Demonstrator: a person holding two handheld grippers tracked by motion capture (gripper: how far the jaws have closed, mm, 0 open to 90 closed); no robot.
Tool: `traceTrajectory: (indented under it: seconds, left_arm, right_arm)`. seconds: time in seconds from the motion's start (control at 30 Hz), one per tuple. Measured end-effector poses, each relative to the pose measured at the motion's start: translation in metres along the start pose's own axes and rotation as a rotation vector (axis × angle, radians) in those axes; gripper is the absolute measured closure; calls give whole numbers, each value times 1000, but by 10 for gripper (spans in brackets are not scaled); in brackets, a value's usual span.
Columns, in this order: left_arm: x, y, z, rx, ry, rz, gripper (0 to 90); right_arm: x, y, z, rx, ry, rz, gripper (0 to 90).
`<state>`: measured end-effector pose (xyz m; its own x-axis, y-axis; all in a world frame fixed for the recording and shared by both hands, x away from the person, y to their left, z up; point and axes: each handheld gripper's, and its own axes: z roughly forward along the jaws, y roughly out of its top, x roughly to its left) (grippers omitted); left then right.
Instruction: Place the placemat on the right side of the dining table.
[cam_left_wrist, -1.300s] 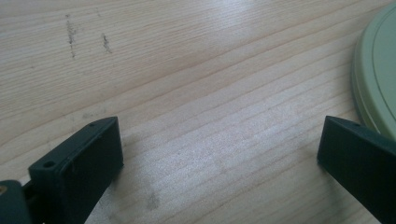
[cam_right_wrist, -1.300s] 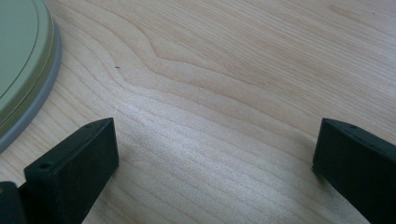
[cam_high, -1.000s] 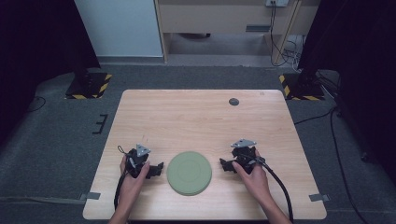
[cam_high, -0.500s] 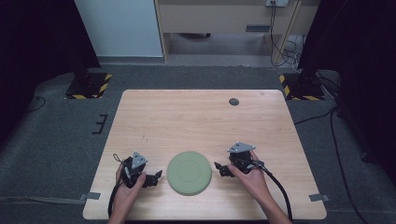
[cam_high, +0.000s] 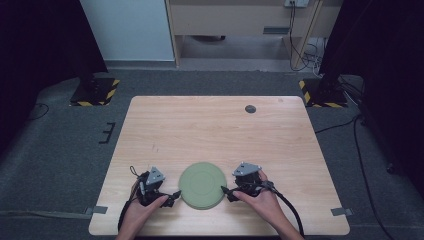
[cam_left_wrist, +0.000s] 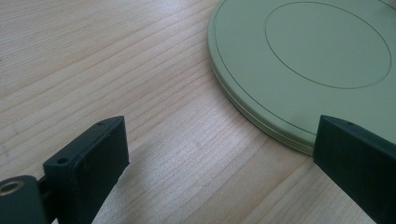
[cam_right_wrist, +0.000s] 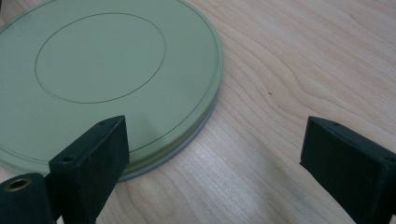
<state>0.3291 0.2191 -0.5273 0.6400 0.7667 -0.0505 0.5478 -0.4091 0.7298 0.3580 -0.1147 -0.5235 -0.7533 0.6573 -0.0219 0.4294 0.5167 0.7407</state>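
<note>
Both hands have drawn nearer; left claw (cam_high: 172, 196) and right claw (cam_high: 226, 192) flank the plate (cam_high: 201, 184), spread, empty, likely a two-sided lift.

Pale wood counter (cam_high: 215, 135) on grey carpet; flat round green plate (cam_high: 201, 185) lies near front edge, small dark disc (cam_high: 250, 109) near back.

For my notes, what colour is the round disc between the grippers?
Pale sage green disc, clearest in the left gripper view.
</note>
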Motion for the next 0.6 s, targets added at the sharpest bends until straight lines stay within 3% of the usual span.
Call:
traceTrajectory:
  seconds: [0.2, 0.33, 0.6]
  left_arm:
    - [-2, 1, 5, 23, -2, 15, 15]
    - [2, 1, 8, 30, -22, -13, 1]
    - [2, 4, 9, 23, 24, -3, 2]
  right_arm:
    - [0, -2, -1, 14, 10, -4, 72]
    - [-1, -2, 0, 21, 7, 0, 57]
    - [-3, 0, 4, 32, -7, 21, 15]
